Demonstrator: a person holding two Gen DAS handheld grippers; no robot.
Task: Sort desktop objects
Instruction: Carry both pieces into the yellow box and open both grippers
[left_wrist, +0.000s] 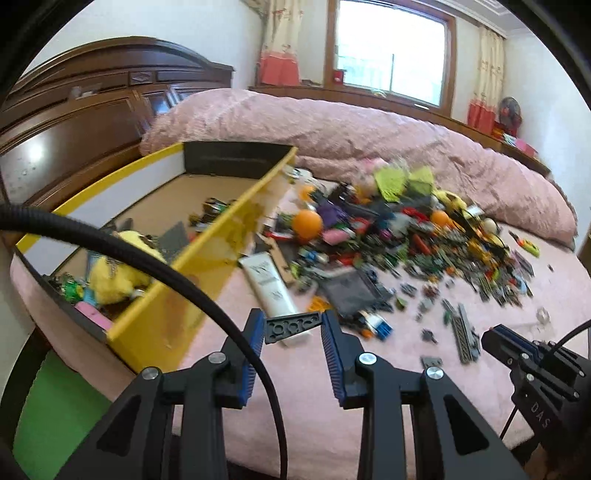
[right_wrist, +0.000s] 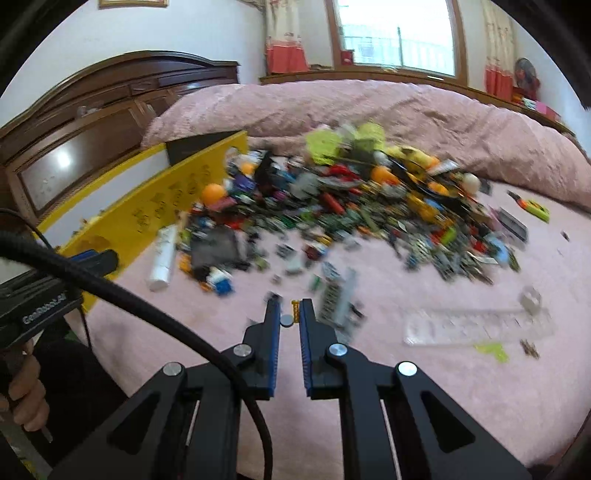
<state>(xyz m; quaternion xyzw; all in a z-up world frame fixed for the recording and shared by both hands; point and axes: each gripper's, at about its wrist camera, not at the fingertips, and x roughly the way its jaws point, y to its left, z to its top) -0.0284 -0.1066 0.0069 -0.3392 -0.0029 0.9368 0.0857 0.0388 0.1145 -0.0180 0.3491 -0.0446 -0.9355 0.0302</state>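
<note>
A big heap of small bricks and toys (left_wrist: 399, 236) lies on the pink bed cover; it also shows in the right wrist view (right_wrist: 354, 206). A yellow-walled box (left_wrist: 207, 258) stands at the left with a yellow plush (left_wrist: 114, 269) inside. My left gripper (left_wrist: 293, 325) is shut on a dark grey studded plate (left_wrist: 291, 326), held above the cover beside the box. My right gripper (right_wrist: 290, 314) is shut on a small grey round piece with a yellow part (right_wrist: 288, 319), near a grey long plate (right_wrist: 338, 299).
A white tube (left_wrist: 269, 284) lies by the box wall. Orange balls (left_wrist: 307, 223) sit in the heap. A clear ruler (right_wrist: 476, 326) lies right of my right gripper. A wooden headboard (left_wrist: 74, 122) stands behind the box. A rolled pink quilt (left_wrist: 369, 129) lies along the far side.
</note>
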